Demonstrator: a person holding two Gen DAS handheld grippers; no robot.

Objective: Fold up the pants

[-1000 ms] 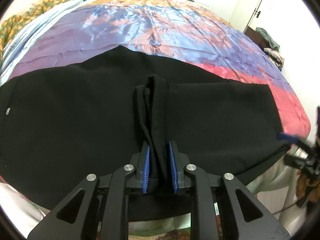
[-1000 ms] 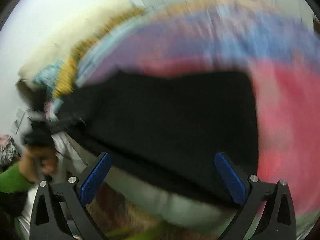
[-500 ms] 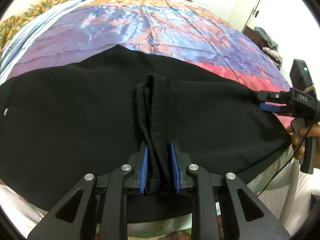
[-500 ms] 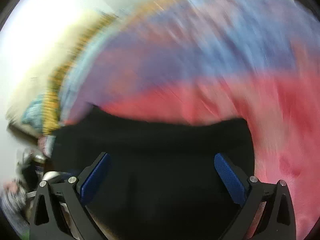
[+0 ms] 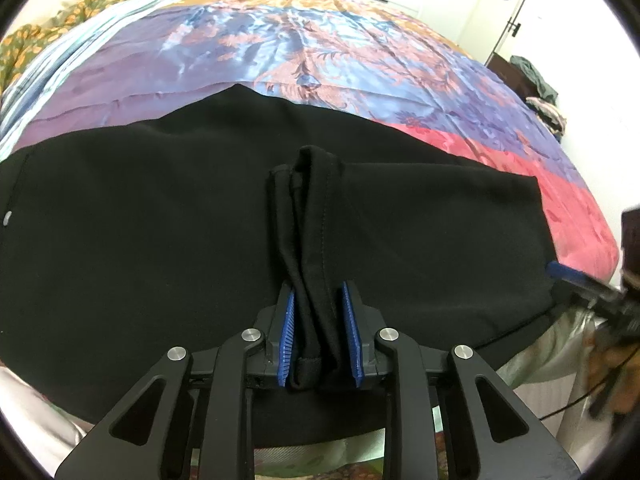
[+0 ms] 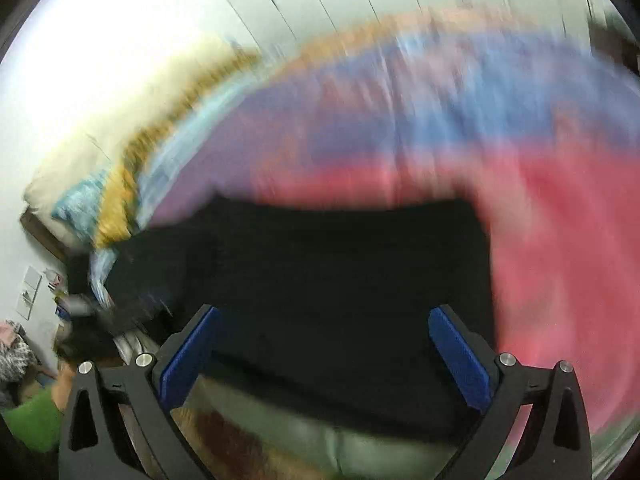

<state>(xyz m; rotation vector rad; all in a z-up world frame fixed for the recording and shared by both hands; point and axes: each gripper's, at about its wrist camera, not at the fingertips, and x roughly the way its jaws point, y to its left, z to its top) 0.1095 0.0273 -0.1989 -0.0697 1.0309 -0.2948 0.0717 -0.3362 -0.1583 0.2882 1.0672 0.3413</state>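
Observation:
Black pants (image 5: 160, 220) lie flat across the near side of the bed. A bunched strip of their fabric (image 5: 312, 208) rises from the cloth and runs back between the blue pads of my left gripper (image 5: 318, 304), which is shut on it with little squeeze. My right gripper (image 6: 324, 320) stands wide open with nothing between its fingers, just above the right end of the pants (image 6: 340, 260); that view is blurred by motion. In the left wrist view, one blue fingertip of the right gripper (image 5: 560, 270) shows at the pants' near right corner.
A satin bedspread (image 5: 320, 40) in purple, blue, orange and red covers the bed beyond the pants. A floral blanket (image 5: 80, 4) is piled at the far left. Clothes (image 5: 536, 80) lie by the door on the right. The bed edge drops away just below the pants.
The right gripper swung from the pants' far right hem down to their near right corner. The left gripper stayed put on the bunched fabric, its pads slightly wider apart.

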